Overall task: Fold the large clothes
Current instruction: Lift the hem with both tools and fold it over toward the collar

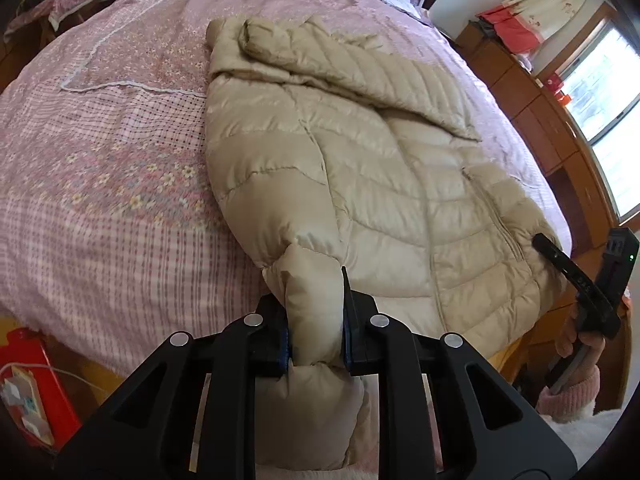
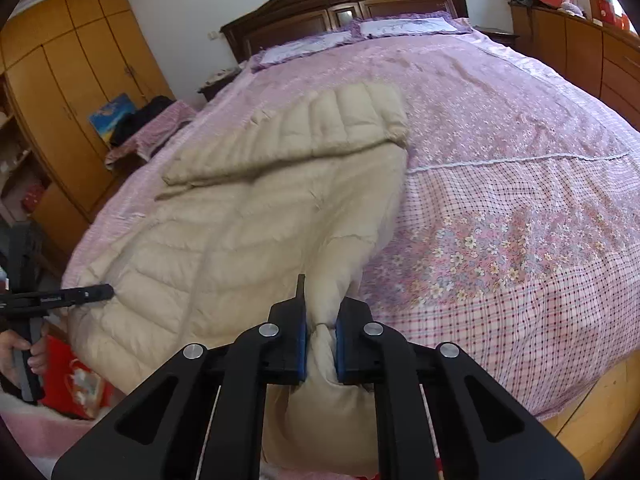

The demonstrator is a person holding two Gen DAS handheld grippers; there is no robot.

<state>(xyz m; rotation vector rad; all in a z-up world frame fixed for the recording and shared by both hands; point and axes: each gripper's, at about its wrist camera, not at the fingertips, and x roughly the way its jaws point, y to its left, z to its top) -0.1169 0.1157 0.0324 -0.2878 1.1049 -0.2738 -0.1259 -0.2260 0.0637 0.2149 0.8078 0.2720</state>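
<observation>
A beige quilted down jacket [image 1: 360,152] lies spread on the pink bedspread [image 1: 100,160], one sleeve folded across its far part. My left gripper [image 1: 316,336] is shut on the jacket's near corner at the bed's foot. In the right wrist view the same jacket [image 2: 240,216] lies on the left half of the bed, and my right gripper [image 2: 320,340] is shut on a bunched fold of its other near corner. Each gripper shows in the other's view: the right gripper [image 1: 560,256] at the jacket's right hem, the left gripper [image 2: 92,292] at its left hem.
The bed has a dark wooden headboard [image 2: 344,4] and pillows [image 2: 408,26] at the far end. Wooden wardrobes [image 2: 60,72] stand to one side, a low cabinet [image 1: 540,92] under a window to the other. A red box [image 1: 28,384] sits on the floor by the bed's foot.
</observation>
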